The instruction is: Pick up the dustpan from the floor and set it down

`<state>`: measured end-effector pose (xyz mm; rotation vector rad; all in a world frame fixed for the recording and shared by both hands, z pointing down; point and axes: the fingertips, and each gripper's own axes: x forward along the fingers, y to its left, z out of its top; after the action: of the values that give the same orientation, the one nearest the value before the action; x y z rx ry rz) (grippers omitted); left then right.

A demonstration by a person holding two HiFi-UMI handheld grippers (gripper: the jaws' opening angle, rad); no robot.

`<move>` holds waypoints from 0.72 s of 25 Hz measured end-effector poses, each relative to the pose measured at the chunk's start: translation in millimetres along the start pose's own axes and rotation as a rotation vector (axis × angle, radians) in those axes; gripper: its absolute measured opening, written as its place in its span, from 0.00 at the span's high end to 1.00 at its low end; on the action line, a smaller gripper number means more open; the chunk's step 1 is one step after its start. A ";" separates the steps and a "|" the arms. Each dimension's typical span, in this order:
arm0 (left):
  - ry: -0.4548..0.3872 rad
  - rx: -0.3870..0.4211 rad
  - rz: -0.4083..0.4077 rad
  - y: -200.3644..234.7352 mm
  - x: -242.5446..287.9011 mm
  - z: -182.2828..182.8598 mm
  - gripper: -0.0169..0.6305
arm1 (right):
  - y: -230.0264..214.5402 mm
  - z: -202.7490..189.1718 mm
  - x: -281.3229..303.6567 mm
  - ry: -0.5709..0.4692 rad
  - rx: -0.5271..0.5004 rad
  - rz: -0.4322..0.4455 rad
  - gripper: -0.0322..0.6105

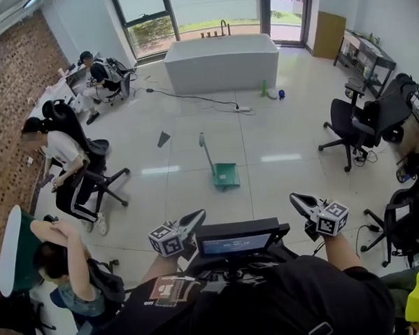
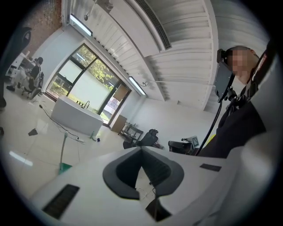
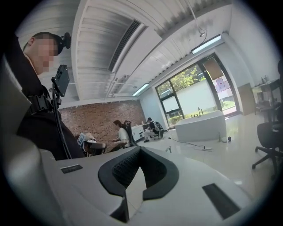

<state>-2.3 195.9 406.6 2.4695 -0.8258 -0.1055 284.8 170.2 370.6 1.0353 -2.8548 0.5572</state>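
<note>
Jaws together on left gripper (image 1: 200,215) and right gripper (image 1: 295,197), dustpan (image 1: 225,175) well apart

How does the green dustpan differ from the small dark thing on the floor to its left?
Colour: the dustpan is green, while the dark thing is grey-black.
Shape: the dustpan has a long handle standing up. The dark thing is a low wedge with no visible handle.
Place: the dustpan is nearer to the head camera than the dark thing.
Both rest on the pale floor, each standing alone.
</note>
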 end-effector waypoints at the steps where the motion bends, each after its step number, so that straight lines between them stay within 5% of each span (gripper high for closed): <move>1: -0.003 0.008 -0.002 -2.6 -33.5 -5.9 0.95 | 29.1 -9.9 4.3 0.002 -0.009 -0.004 0.91; 9: 0.072 -0.003 -0.018 -45.8 -281.0 -53.2 0.95 | 247.6 -59.6 2.4 -0.008 -0.003 -0.085 0.91; 18: 0.023 -0.065 -0.081 -113.0 -359.9 -96.4 0.95 | 368.0 -113.6 -74.0 0.014 0.031 -0.138 0.91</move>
<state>-210.7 524.8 399.3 2.4388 -0.7019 -0.1302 102.4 516.6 347.9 1.2159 -2.7436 0.5968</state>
